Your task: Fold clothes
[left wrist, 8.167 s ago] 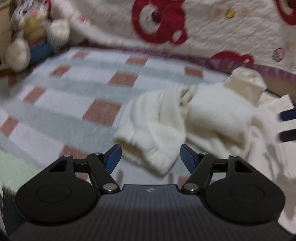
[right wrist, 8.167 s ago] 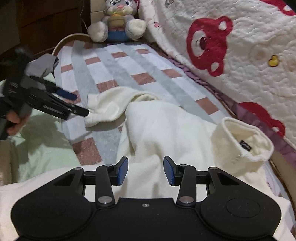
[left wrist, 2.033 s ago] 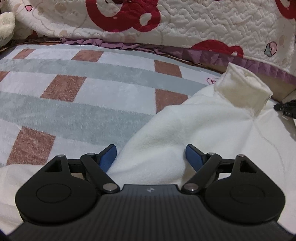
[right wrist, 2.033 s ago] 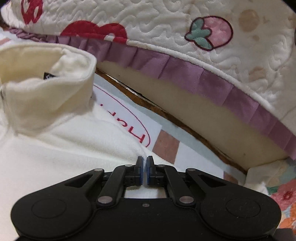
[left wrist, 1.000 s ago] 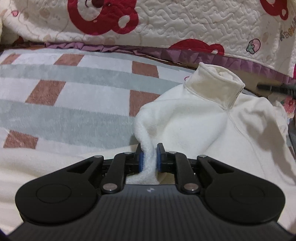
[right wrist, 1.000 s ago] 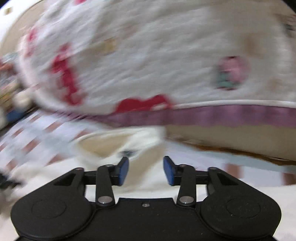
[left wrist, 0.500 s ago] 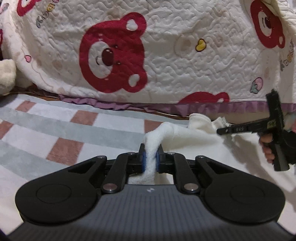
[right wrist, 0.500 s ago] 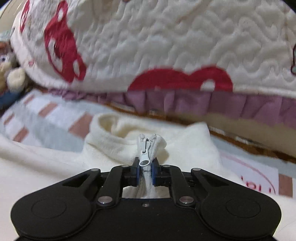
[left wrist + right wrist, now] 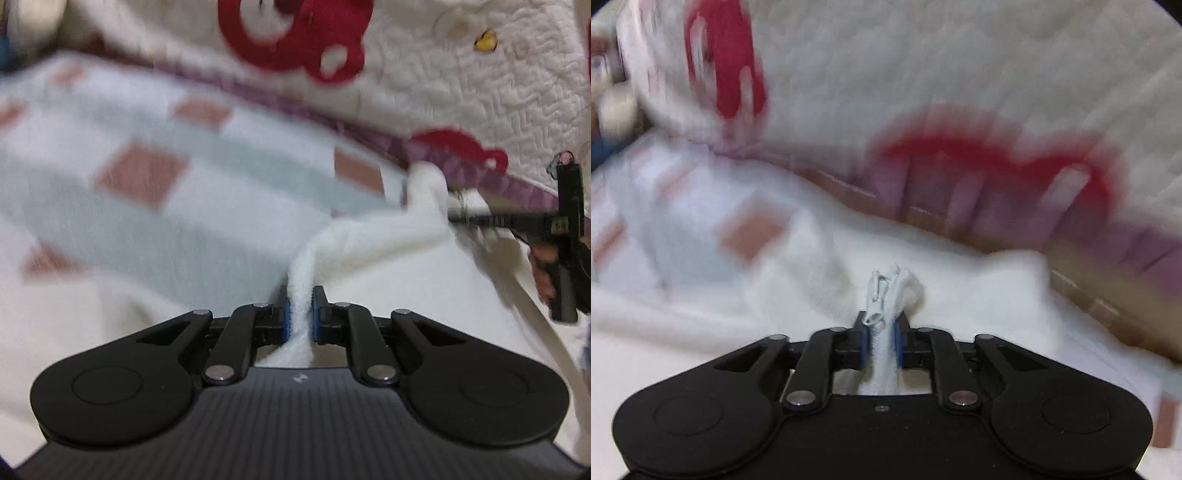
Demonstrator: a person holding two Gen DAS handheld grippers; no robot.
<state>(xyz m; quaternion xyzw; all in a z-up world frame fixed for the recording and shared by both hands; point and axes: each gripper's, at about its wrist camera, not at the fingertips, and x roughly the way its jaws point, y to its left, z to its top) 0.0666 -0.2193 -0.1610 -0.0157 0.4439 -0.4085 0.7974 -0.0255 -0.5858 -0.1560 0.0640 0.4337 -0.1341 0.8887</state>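
Checked blanket [image 9: 155, 206]; both jaws pinch cream fleece jacket [image 9: 388, 236].

Dim warm indoor light; heavy motion blur, fisheye-bent edges.

Fluffy cream fleece garment [image 9: 388, 236], quilted cotton bedspread [image 9: 480, 92], soft matt checked blanket [image 9: 184, 206], matt black plastic tongs [image 9: 300, 317]

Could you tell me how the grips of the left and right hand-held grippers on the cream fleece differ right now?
The left hand-held gripper pinches a plain fold of the cream fleece, while the right hand-held gripper clamps the collar at the white zipper. The left's pads sit nearly together; the right's stand slightly wider around the zipper, having just eased a little. Both are shut on the same garment.
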